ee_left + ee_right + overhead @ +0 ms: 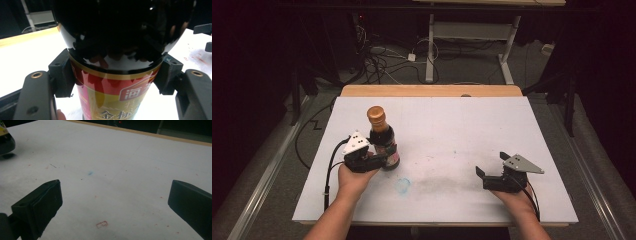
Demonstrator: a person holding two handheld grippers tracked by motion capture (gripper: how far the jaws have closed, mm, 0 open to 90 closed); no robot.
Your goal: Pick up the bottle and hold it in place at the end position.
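Left hand-held gripper (379, 159): clamped on the bottle, one black jaw pressed against each side of it at the top edge of the label; the left hand (354, 177) grips it from behind, and a black cable trails off it toward the counter's near edge.
Right hand-held gripper (493, 169): jaws spread wide with nothing between them, only bare counter; it sits low over the right side, held by the right hand (518, 197), well apart from the bottle.
Counter (462, 130): white sheet over a wooden top, with a grey smudge near the middle and small red and blue marks.
Bottle (383, 140): dark glass, upright on the counter's left half, just ahead of the left hand; red and gold label (110, 100) around the lower body.
Cap (376, 116): copper-brown, on top of the neck.
Blue mark (402, 185): faint outline on the sheet, just right of the left hand.
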